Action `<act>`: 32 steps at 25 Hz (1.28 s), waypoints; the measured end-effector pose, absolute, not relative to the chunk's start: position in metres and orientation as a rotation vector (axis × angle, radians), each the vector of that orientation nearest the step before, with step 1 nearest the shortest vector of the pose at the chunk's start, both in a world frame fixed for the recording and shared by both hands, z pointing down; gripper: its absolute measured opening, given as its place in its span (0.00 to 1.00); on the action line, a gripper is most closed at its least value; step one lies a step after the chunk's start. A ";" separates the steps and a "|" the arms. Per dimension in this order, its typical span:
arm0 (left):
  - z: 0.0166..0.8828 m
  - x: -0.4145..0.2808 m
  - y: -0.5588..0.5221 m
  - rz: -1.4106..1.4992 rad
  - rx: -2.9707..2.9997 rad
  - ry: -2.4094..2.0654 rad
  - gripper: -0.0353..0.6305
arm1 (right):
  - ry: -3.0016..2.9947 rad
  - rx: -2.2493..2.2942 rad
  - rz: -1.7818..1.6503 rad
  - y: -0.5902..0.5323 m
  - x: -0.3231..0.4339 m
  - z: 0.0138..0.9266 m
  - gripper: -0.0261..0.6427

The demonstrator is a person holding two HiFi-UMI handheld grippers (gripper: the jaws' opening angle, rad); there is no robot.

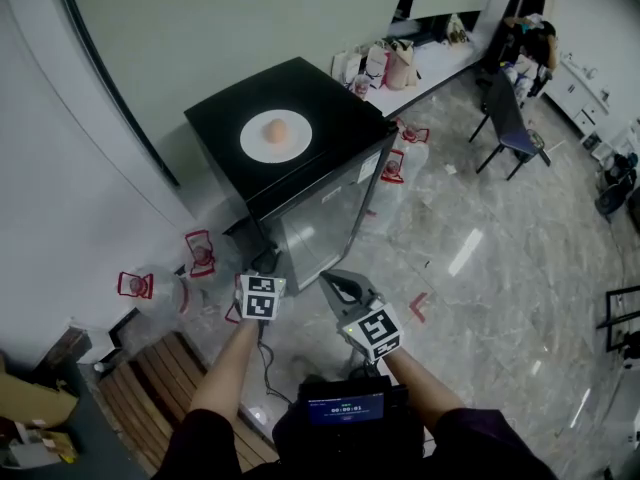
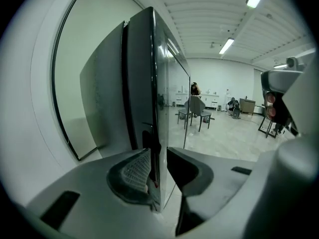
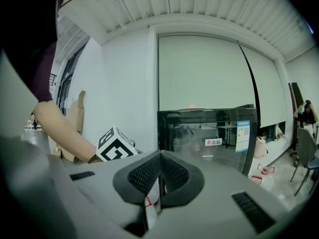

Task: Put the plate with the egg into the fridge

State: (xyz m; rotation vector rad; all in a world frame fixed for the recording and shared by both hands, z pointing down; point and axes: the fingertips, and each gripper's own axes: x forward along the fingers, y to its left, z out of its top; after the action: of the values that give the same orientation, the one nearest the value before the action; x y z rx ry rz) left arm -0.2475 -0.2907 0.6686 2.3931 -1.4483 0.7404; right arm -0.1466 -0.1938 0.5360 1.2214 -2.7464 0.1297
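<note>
Fridge door (image 2: 147,83) had its edge between the left gripper's (image 2: 158,169) parted jaws, while the right gripper's (image 3: 159,177) jaws were pressed together, empty. Farther off, the plate (image 1: 252,140) with the egg (image 1: 277,128) sat on the black fridge top (image 1: 215,120).

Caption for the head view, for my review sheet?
Egg on white plate atop the black fridge; left tool at its door edge, right tool shut alongside.

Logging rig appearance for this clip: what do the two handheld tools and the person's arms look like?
The left tool and right tool are grey moulded bodies with dark textured pads, each carrying a white cube of black square markers. Sleeves are short, dark purple.
</note>
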 end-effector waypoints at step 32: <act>0.659 -0.228 -0.267 0.621 2.235 -1.657 0.15 | -2.638 1.477 0.178 -0.141 -0.064 0.546 0.05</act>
State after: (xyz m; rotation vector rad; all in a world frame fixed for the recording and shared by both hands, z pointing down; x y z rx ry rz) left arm -0.2283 -0.2670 0.6593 2.2346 -1.6571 0.6214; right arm -0.0644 -0.1414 0.5461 1.4775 -2.6379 0.1781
